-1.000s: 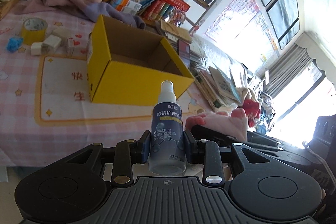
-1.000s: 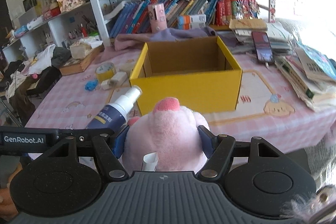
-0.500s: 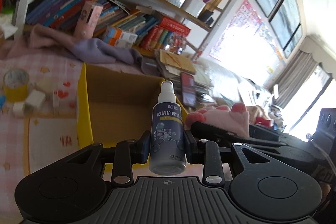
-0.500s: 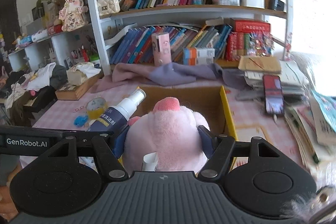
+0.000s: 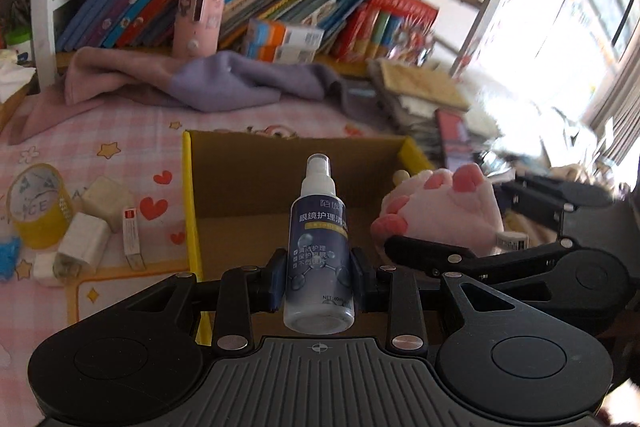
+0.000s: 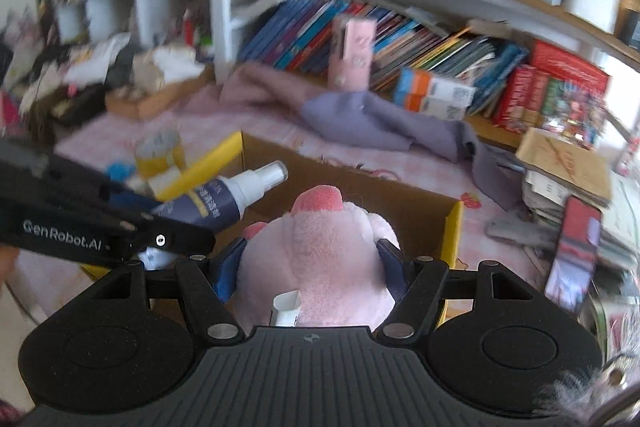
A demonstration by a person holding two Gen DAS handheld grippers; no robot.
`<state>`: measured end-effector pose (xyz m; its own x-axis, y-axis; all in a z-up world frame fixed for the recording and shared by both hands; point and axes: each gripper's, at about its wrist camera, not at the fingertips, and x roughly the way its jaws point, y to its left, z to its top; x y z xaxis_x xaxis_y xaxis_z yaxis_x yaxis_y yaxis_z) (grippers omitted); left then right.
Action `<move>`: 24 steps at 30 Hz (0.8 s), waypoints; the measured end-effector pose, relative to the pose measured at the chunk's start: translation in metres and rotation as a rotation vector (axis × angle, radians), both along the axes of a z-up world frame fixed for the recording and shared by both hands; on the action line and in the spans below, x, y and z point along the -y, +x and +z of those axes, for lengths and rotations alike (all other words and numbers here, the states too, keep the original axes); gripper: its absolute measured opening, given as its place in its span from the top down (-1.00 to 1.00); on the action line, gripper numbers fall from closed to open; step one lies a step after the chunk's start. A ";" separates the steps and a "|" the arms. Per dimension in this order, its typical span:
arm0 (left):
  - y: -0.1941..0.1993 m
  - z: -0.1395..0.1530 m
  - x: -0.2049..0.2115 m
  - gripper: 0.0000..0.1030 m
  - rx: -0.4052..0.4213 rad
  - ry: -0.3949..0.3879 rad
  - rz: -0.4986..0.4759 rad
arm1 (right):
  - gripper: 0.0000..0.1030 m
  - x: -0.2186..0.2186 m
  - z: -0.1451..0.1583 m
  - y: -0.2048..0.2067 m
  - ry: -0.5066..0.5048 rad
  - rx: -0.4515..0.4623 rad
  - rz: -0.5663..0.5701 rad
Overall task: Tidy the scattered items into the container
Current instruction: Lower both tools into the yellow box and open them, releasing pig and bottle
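A white-framed bookshelf (image 5: 248, 7) packed with colourful books fills the background. In front of it lies a table covered by a pink checked cloth printed with hearts and stars (image 5: 132, 131), with a crumpled purple and pink fabric (image 5: 224, 83) at its far edge.

An open rectangular cardboard box with bright yellow outer walls and a plain brown inside (image 5: 248, 183) sits on the cloth. Nothing can be seen lying in the part of its interior that shows.

The black right gripper (image 6: 312, 263) has its blue pads pressed against both sides of a soft pink plush toy with a darker pink snout (image 6: 320, 247), jaws fairly wide apart around it. The toy hangs above the box's open top, with a white label (image 6: 286, 307) at its near end.

The black left gripper (image 5: 319, 275) has its jaws nearly closed, clamping a dark blue plastic spray bottle with a white nozzle and Chinese lettering (image 5: 318, 251). The bottle stands upright between the pads, also above the box opening, just beside the plush toy.

Left of the box on the cloth lie a roll of yellow tape (image 5: 36, 207), two white blocks (image 5: 86, 239), a small white carton with a red mark (image 5: 131, 239) and a blue fuzzy scrap (image 5: 8, 259).
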<state>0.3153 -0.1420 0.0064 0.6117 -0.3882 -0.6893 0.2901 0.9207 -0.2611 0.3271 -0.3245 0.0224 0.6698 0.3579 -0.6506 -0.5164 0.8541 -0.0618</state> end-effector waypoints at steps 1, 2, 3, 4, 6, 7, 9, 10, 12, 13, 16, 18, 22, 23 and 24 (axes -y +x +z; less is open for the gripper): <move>0.006 -0.003 0.003 0.40 -0.008 0.022 -0.003 | -0.30 -0.001 -0.005 0.007 -0.018 -0.010 0.017; 0.010 -0.006 0.005 0.40 -0.016 0.039 -0.006 | -0.30 -0.001 -0.010 0.014 -0.036 -0.019 0.034; 0.015 -0.009 0.007 0.40 -0.024 0.058 -0.009 | -0.30 -0.002 -0.015 0.020 -0.053 -0.029 0.049; 0.020 -0.012 0.010 0.40 -0.030 0.078 -0.014 | -0.30 -0.003 -0.020 0.027 -0.072 -0.039 0.063; 0.028 -0.018 0.017 0.40 -0.039 0.119 -0.026 | -0.31 -0.006 -0.030 0.037 -0.113 -0.057 0.090; 0.033 -0.021 0.021 0.40 -0.044 0.147 -0.032 | -0.31 -0.008 -0.035 0.042 -0.136 -0.068 0.103; 0.037 -0.023 0.031 0.40 -0.033 0.210 -0.058 | -0.31 -0.013 -0.043 0.049 -0.179 -0.085 0.138; 0.040 -0.024 0.035 0.40 -0.037 0.231 -0.072 | -0.31 -0.015 -0.046 0.052 -0.199 -0.091 0.156; 0.043 -0.024 0.041 0.40 -0.037 0.261 -0.095 | -0.31 -0.021 -0.051 0.057 -0.233 -0.117 0.202; 0.044 -0.024 0.044 0.40 -0.034 0.282 -0.107 | -0.31 -0.023 -0.053 0.057 -0.248 -0.121 0.228; 0.048 -0.024 0.050 0.40 -0.031 0.339 -0.123 | -0.32 -0.029 -0.061 0.057 -0.323 -0.122 0.283; 0.050 -0.026 0.055 0.40 -0.031 0.395 -0.134 | -0.32 -0.029 -0.064 0.059 -0.337 -0.161 0.303; 0.051 -0.034 0.065 0.40 -0.036 0.488 -0.190 | -0.31 -0.023 -0.070 0.060 -0.407 -0.168 0.312; 0.051 -0.037 0.067 0.40 -0.039 0.499 -0.200 | -0.31 -0.022 -0.072 0.060 -0.431 -0.167 0.300; 0.050 -0.040 0.068 0.40 -0.044 0.508 -0.210 | -0.31 -0.021 -0.073 0.060 -0.439 -0.171 0.290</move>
